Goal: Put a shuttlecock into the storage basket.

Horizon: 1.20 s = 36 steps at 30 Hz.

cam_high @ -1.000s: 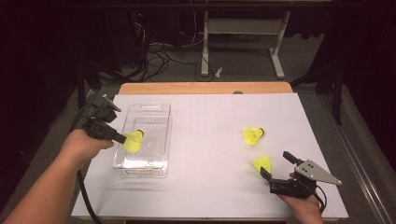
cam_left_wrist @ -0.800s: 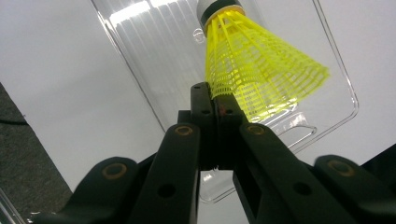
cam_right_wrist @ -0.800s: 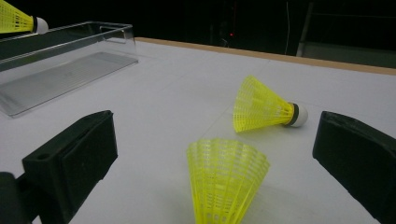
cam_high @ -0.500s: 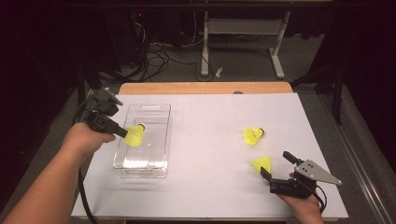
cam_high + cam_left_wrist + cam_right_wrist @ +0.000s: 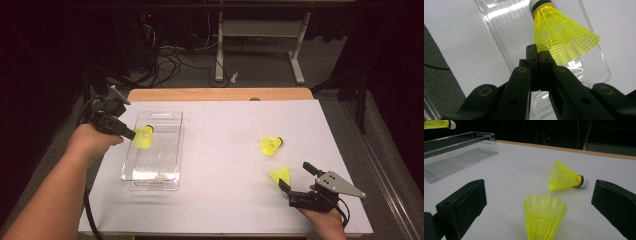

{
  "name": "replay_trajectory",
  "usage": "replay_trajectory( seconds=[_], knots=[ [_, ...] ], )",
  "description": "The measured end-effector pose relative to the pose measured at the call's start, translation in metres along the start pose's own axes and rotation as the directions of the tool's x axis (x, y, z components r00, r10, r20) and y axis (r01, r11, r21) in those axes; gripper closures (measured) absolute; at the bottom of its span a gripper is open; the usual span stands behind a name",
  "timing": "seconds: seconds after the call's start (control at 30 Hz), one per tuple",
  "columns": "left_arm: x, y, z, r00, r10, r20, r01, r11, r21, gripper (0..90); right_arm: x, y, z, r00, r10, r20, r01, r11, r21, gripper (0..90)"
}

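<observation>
Three yellow shuttlecocks are showing: the left gripper (image 5: 131,134) is pinching one shuttlecock (image 5: 143,136) by its skirt edge, jaws clenched, holding it above the clear plastic bin (image 5: 159,167). Two more are lying on the white desk (image 5: 225,150); the nearer shuttlecock (image 5: 544,216) is sitting between the right gripper's (image 5: 295,179) released jaws, seemingly untouched, the farther shuttlecock (image 5: 566,178) just beyond.

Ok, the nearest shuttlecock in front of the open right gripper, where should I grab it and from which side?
Grip the near shuttlecock across its yellow skirt rim, coming in low and straight ahead. It appears to stand skirt up, and the right gripper is open with one jaw either side of it. The skirt is soft mesh, so close gently. The other shuttlecock lies farther off on its side.
</observation>
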<state>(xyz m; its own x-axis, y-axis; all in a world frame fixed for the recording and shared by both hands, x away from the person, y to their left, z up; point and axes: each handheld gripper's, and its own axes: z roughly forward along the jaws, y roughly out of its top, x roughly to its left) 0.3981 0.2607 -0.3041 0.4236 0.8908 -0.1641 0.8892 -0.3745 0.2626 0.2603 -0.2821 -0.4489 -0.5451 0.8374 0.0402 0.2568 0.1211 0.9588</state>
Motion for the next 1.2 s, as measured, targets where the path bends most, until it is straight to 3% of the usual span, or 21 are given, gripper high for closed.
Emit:
replay_trajectory(
  seconds=[0.43,0.83,1.2],
  knots=[
    [0.006,0.006,0.018,0.9997,-0.023,-0.004,0.023,0.9996,-0.014,89.4,0.0,0.0,0.001,1.0,-0.001,-0.005,0.001,1.0,0.002,0.6],
    [0.017,0.004,0.039,0.9979,-0.063,-0.018,0.063,0.998,0.004,89.4,0.0,-0.001,0.002,1.0,0.0,-0.007,0.0,1.0,0.004,0.6],
    [0.02,0.002,0.054,0.9975,-0.062,-0.034,0.063,0.9977,0.025,89.4,0.001,-0.001,0.002,1.0,-0.004,-0.008,0.004,1.0,0.005,0.6]
  ],
)
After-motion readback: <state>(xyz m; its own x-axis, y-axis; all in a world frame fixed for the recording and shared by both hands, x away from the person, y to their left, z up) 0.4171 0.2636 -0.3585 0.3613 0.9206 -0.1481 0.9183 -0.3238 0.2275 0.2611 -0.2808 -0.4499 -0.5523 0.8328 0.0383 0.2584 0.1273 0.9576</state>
